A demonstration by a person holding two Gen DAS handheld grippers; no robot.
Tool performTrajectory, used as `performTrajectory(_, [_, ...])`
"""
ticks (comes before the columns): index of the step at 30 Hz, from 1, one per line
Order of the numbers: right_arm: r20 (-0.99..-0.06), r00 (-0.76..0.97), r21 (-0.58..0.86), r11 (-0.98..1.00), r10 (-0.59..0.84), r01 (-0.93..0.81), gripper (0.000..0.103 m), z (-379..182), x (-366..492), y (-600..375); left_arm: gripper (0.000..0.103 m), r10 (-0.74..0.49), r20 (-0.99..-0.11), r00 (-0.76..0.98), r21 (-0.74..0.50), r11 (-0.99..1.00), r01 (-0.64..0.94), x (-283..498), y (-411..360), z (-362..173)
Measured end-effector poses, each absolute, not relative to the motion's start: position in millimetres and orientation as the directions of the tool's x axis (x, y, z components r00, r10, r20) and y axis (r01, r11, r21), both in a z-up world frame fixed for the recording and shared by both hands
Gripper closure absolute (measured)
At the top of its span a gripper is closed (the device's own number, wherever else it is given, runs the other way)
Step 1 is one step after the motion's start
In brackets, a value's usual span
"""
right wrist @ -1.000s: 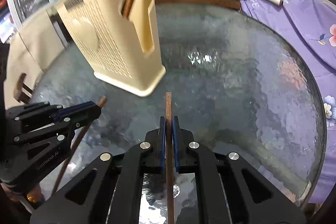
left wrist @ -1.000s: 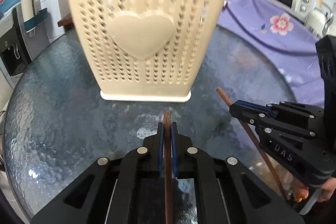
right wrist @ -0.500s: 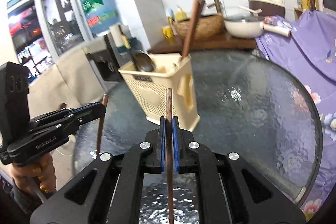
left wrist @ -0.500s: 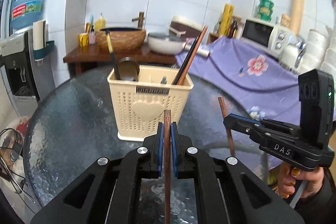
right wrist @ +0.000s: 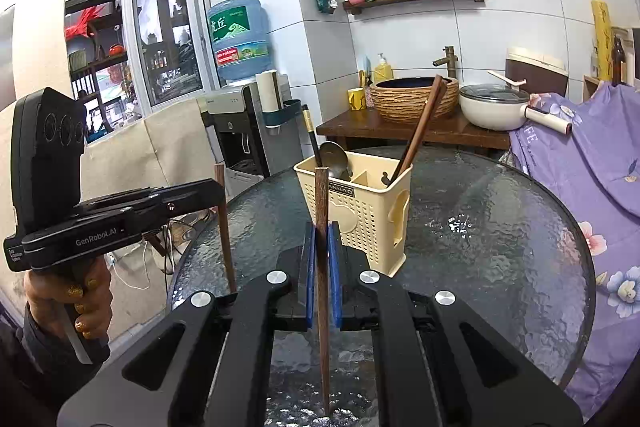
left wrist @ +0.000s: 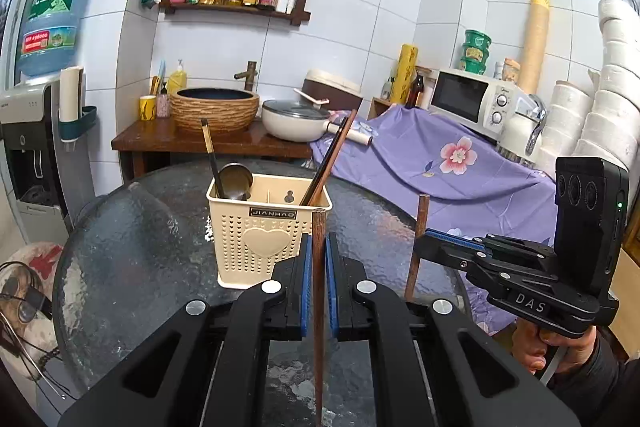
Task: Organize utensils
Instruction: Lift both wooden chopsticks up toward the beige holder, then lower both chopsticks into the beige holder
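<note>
A cream perforated utensil caddy (left wrist: 264, 239) stands on the round glass table (left wrist: 132, 251); it also shows in the right wrist view (right wrist: 360, 211). It holds a dark spoon (left wrist: 234, 181) on its left and brown chopsticks (left wrist: 332, 157) on its right. My left gripper (left wrist: 316, 247) is shut on a brown chopstick (left wrist: 318, 307), held upright above the table in front of the caddy. My right gripper (right wrist: 320, 239) is shut on another brown chopstick (right wrist: 322, 287), also upright. Each gripper shows in the other's view, the right gripper (left wrist: 424, 245) and the left gripper (right wrist: 218, 193).
A wooden side table (left wrist: 188, 139) with a woven basin and a white pan (left wrist: 294, 121) stands behind. A purple flowered cloth (left wrist: 440, 163) covers a counter with a microwave (left wrist: 476, 103) on the right. A water dispenser (left wrist: 36, 107) stands at the left.
Both grippers have risen and pulled back from the caddy, each still holding its chopstick. The views have tilted up from the table top to the room.
</note>
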State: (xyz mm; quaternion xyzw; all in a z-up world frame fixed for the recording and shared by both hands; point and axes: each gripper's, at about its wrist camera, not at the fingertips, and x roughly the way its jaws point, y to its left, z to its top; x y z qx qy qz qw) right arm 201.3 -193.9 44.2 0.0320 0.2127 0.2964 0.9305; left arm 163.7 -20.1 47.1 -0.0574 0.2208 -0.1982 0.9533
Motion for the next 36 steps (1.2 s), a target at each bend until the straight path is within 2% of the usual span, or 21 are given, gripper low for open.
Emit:
performTrajectory(15, [-0.348,0.737,0.139,0.809,0.580,-0.571,0.096,77.6,206.8,-186.5,0.096,-0.396,-0.345,0.851,-0.147,0.918,0.368,158.6,-18.2,76.4])
performTrajectory(25, [-0.303,0.739,0.142,0.795,0.602,-0.589,0.096,124.5,230.1,-186.0,0.096,-0.362,-0.292,0.885,-0.106,0.932,0.346,175.8,-9.6,123.3])
performTrajectory(30, [-0.238,0.759,0.135,0.795,0.606,-0.592,0.096,167.3,245.2,-182.9,0.096,-0.353,-0.218,0.910,-0.111,0.935,0.336,189.0,-2.1,168.3])
performTrajectory(36, [-0.142,0.821,0.106,0.833,0.553,-0.543,0.096,207.5,268.8,-178.6,0.096,-0.271,-0.148,0.951,-0.077,0.962,0.262,215.3,-1.7,208.0])
